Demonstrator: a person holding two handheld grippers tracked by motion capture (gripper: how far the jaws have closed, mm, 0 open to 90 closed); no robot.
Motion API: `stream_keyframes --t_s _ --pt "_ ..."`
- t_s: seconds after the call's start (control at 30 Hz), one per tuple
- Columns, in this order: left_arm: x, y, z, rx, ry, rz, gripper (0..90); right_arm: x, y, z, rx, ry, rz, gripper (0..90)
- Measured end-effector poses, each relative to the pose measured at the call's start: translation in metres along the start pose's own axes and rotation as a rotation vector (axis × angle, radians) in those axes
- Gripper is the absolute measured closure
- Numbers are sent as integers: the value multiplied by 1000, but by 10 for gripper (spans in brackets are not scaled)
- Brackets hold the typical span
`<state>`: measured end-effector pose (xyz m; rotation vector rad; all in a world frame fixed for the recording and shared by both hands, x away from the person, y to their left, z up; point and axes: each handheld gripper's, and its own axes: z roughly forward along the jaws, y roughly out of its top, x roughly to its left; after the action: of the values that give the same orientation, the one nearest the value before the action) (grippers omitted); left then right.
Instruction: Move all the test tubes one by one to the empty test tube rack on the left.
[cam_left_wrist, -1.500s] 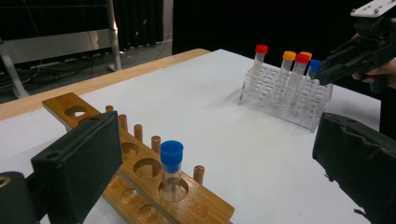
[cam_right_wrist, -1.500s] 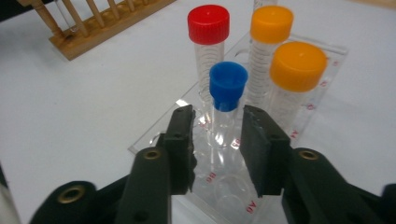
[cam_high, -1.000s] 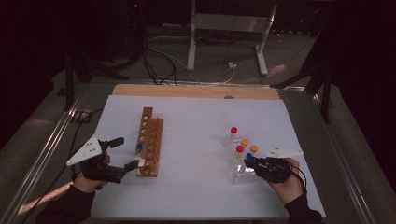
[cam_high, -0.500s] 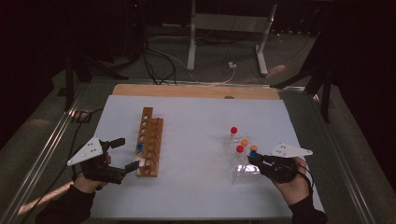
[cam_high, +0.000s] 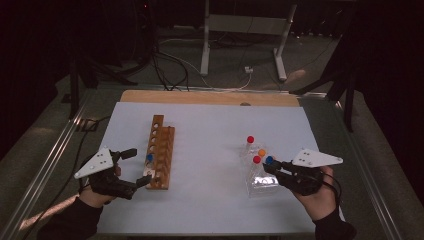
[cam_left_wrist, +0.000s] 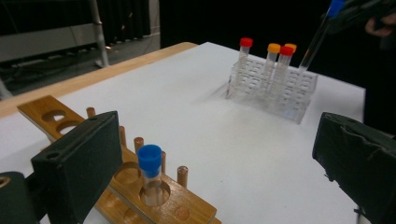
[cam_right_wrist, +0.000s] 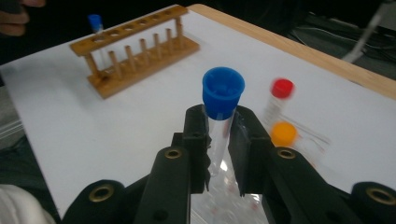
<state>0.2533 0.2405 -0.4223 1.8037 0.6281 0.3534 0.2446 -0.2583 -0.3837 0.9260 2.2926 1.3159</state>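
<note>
Now blue-capped tube (cam_right_wrist: 223, 100) clamped in right tool (cam_right_wrist: 217, 140).

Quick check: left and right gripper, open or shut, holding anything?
Left gripper: open, holding nothing, jaws either side of the wooden rack's near end.
Right gripper: shut on a blue-capped tube above the clear rack.

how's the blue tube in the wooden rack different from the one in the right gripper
The blue-capped tube in the wooden rack stands upright in a hole, free of the open left gripper. The held blue-capped tube is clamped below its cap by the right gripper, above the clear rack. Both are clear with blue caps.
</note>
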Motion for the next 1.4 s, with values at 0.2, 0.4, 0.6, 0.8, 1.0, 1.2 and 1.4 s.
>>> stream_keyframes --t_s 0.2,0.4,0.6,0.8,1.0,1.2,1.4 --pt "-4 9 2 4 -28 6 25 11 14 13 -4 43 -44 772" --pt "-11 19 11 21 -71 11 27 21 23 32 10 83 -88 772" --pt "-19 30 24 33 -109 24 28 31 26 51 25 130 -110 772" --pt "-28 37 40 34 -164 30 40 43 26 67 44 174 -129 772" --pt "-40 42 60 31 -222 48 74 57 23 81 74 209 -156 772" --pt "-52 44 77 30 -263 74 168 66 20 90 88 242 -170 772" --pt "-59 45 86 27 -291 93 308 71 19 94 97 259 -174 772"
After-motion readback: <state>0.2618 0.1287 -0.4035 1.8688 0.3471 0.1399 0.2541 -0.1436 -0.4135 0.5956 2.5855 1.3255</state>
